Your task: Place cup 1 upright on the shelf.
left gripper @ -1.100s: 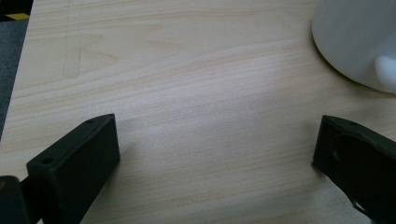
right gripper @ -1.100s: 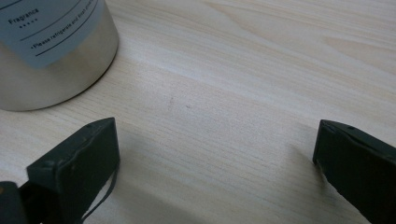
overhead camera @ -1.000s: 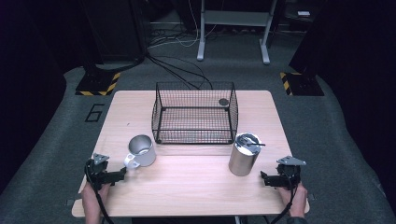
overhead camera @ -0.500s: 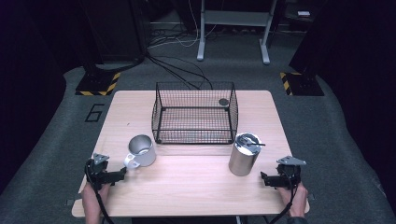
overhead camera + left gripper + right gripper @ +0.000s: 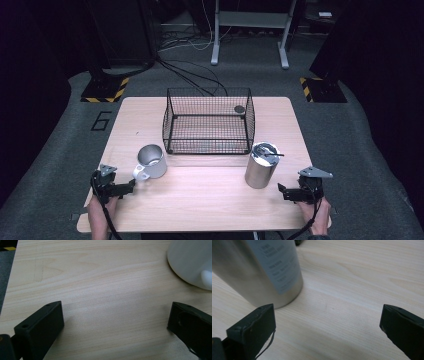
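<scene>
left gripper [image 5: 131, 187] wide, empty, near mug [image 5: 151, 161] | right gripper [image 5: 281, 190] same, near tumbler [image 5: 261, 165] | basket [image 5: 208, 121] behind (apart)

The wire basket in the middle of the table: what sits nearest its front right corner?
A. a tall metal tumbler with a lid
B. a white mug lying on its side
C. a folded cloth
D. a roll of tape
A: in the high view the upright metal tumbler with its lid stands on the table just in front of the right front corner of the wire basket, while the mug stands off the left corner.
</scene>
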Demonstrator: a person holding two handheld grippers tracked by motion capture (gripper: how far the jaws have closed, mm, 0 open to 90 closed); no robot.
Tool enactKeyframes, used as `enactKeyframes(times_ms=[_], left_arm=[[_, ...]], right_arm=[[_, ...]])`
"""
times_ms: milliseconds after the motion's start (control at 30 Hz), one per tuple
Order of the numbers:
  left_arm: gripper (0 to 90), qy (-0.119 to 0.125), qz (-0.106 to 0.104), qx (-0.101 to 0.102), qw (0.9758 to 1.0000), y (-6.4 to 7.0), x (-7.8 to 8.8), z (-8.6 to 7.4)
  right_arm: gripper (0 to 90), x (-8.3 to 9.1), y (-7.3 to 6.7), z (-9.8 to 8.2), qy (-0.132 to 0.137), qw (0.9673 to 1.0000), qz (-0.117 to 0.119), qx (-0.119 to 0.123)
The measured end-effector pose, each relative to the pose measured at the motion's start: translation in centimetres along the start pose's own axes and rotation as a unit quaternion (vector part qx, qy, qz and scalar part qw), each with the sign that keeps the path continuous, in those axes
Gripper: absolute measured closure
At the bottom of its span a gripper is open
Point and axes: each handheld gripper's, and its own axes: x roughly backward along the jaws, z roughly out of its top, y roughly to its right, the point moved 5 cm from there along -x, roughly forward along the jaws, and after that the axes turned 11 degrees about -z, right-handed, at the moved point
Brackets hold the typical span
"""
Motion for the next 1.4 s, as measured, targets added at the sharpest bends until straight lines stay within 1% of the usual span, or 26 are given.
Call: enactKeyframes(times_ms=[33,67,100,133,233,300,367,433,500,600,667,767,900,967,1033,1100,1267,1300,1400], left_arm=[[0.0,-0.003,0.0,-0.003,1.0,0.0,0.0,0.0],[0.0,0.0,0.0,0.0,1.0,0.0,0.0,0.0],[0.1,-0.006,-0.002,-0.003,1.0,0.0,0.1,0.0],[0.0,0.001,0.001,0.001,1.0,0.0,0.0,0.0],[0.0,0.001,0.001,0.001,1.0,0.0,0.0,0.0],[0.1,-0.001,-0.001,0.001,1.0,0.0,0.0,0.0],[0.0,0.001,0.001,0.001,1.0,0.0,0.0,0.0],[0.1,-0.002,-0.001,0.001,1.0,0.0,0.0,0.0],[0.0,0.001,0.0,0.001,1.0,0.0,0.0,0.0],[0.0,-0.006,-0.001,-0.002,1.0,0.0,0.1,0.0],[0.0,0.001,0.001,0.001,1.0,0.0,0.0,0.0],[0.0,0.001,0.001,0.001,1.0,0.0,0.0,0.0],[0.0,0.001,0.001,0.001,1.0,0.0,0.0,0.0],[0.0,0.001,0.001,0.001,1.0,0.0,0.0,0.0],[0.0,0.001,0.001,0.001,1.0,0.0,0.0,0.0],[0.1,0.001,0.001,0.001,1.0,0.0,0.0,0.0],[0.0,0.001,0.001,0.001,1.0,0.0,0.0,0.0],[0.0,-0.001,0.0,0.001,1.0,0.0,0.0,0.0],[0.0,0.001,0.001,0.001,1.0,0.0,0.0,0.0]], right_arm=[[0.0,0.2,-0.1,0.2,0.004,1.0,0.003,0.005],[0.0,0.5,-0.2,0.5,0.007,1.0,0.005,0.004],[0.0,0.8,-0.4,0.7,0.009,0.9999,0.008,0.003],[0.0,1.0,-0.5,1.0,0.015,0.9998,0.012,0.005],[0.0,1.7,-1.1,1.8,0.025,0.9995,0.018,0.008],[0.0,2.1,-1.5,2.2,0.026,0.9993,0.023,0.012],[0.0,2.4,-1.8,2.6,0.03,0.999,0.029,0.018],[0.0,2.6,-2.1,3.0,0.032,0.9987,0.031,0.025],[0.0,2.7,-2.4,3.3,0.036,0.9984,0.037,0.025],[0.0,3.1,-2.9,3.9,0.038,0.9977,0.048,0.03],[0.0,3.2,-3.2,4.3,0.041,0.9972,0.053,0.033],[0.0,3.4,-3.6,5.0,0.045,0.9964,0.061,0.039],[0.0,3.5,-4.1,5.8,0.049,0.9958,0.064,0.044],[0.0,3.5,-4.4,6.1,0.051,0.9956,0.067,0.042],[0.0,3.5,-4.6,6.5,0.052,0.995,0.07,0.049],[0.0,3.5,-4.8,6.8,0.058,0.9945,0.071,0.051],[0.0,3.4,-5.2,7.5,0.066,0.9944,0.065,0.05],[0.0,3.4,-5.3,7.7,0.071,0.9938,0.068,0.051],[0.0,3.4,-5.5,8.2,0.073,0.9938,0.066,0.051]])
